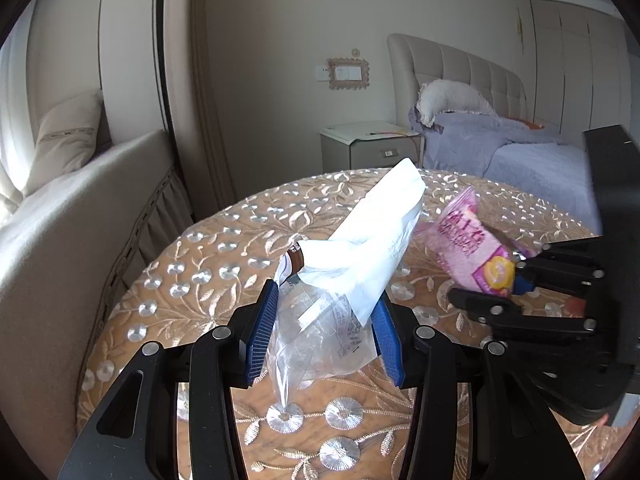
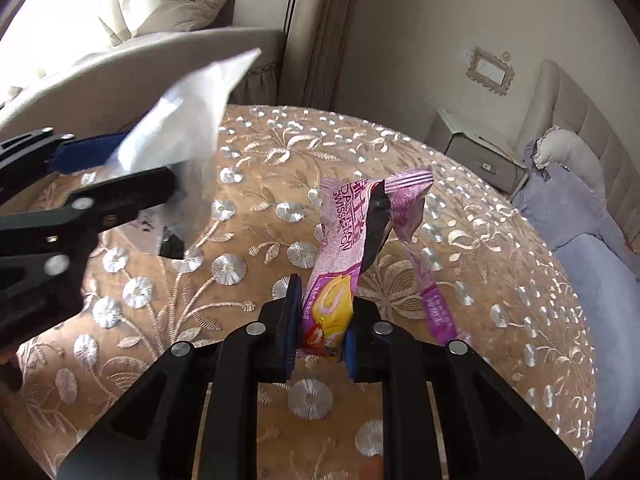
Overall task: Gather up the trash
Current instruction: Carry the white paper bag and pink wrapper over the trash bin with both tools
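A pink snack wrapper is pinched upright between the closed pads of the right gripper, above the round embroidered table. A clear plastic bag with white packaging, possibly paper, is clamped in the left gripper.

round table, embroidered cloth | bed | nightstand | sofa

Bright window daylight, glare on curtains, fisheye-bent dark corners.
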A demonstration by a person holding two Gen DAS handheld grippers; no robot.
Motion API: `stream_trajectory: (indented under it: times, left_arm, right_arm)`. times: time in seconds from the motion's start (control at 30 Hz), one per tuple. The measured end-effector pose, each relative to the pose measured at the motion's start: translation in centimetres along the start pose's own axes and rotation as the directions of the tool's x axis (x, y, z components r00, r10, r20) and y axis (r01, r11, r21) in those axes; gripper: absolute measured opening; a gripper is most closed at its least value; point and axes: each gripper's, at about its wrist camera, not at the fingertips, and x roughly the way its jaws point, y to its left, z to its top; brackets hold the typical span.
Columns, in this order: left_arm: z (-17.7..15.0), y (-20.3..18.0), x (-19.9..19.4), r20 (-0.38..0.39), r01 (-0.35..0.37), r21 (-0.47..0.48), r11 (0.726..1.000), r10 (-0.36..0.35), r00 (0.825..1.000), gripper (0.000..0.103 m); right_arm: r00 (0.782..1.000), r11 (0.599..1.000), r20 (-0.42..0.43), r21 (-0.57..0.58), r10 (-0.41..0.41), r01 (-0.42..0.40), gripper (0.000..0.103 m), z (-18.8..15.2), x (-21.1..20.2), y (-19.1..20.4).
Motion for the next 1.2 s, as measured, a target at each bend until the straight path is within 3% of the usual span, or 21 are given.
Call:
stream_trajectory:
  times: [0.27, 0.43, 0.63, 1.03, 1.2]
  left_arm:
    - [0.5, -2.9, -3.6, 0.083, 0.025, 0.043, 0.999, -0.028, 0.996, 0.046]
    - [-0.7, -6.7, -8.6, 0.099, 0.094, 0.062, 0.994, -0.1, 0.99, 0.046]
    - [-2.9, -11.3, -14.8, 0.102, 0.205, 0.066, 0.977, -0.211, 0.972, 0.046]
    - [-7.5, -21.8, -21.7, 0.073, 0.34, 0.261, 0.904, -0.369, 0.926, 0.046]
    - [-9.0, -26.1, -23.0, 0.038, 0.419, 0.308, 0.854, -0.451, 0.892, 0.046]
  right_arm:
    - [0.985, 0.997, 0.16, 0.046, -0.061, 0.054, 0.017, -2.4, -13.1, 0.2]
    - [0.973, 0.987, 0.183, 0.104, -0.143, 0.126, 0.017, -6.1, -19.4, -0.6]
    - [0.962, 0.965, 0.168, 0.187, -0.216, 0.184, 0.017, -11.1, -23.9, -1.9]
    - [0.942, 0.903, 0.131, 0.352, -0.308, 0.246, 0.018, -20.9, -30.1, -3.8]
    - [0.926, 0.866, 0.117, 0.411, -0.36, 0.285, 0.018, -23.9, -32.7, -5.1]
